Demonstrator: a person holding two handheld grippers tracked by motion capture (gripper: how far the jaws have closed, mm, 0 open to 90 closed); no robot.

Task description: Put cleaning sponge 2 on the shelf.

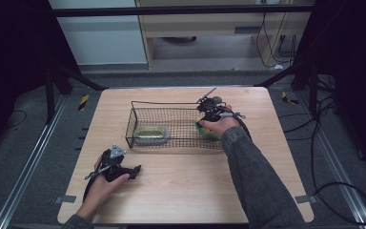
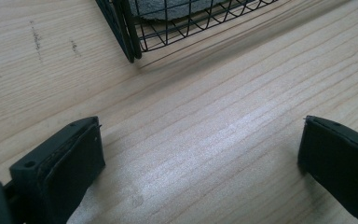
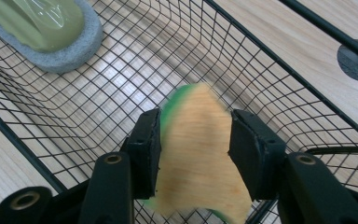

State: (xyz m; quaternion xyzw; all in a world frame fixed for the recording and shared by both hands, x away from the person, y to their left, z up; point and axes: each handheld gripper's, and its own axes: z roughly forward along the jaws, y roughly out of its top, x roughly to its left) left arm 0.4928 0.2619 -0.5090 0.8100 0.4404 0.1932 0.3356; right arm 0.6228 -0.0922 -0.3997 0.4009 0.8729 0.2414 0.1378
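One soft yellow-green sponge (image 3: 198,154), wire mesh basket (image 3: 279,93)

Wooden table (image 1: 181,186) — grey floor (image 1: 24,143)

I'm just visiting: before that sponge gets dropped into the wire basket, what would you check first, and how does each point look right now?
1. Sponge sits between the right gripper pads: ok.
2. Sponge is over the wire basket, inside its walls: ok.
3. Basket floor below the sponge is free; the grey-rimmed pad lies at the far end: ok.
4. Left gripper is open, off the basket: ok.
5. Grip firmness: cannot tell, sponge blurred.
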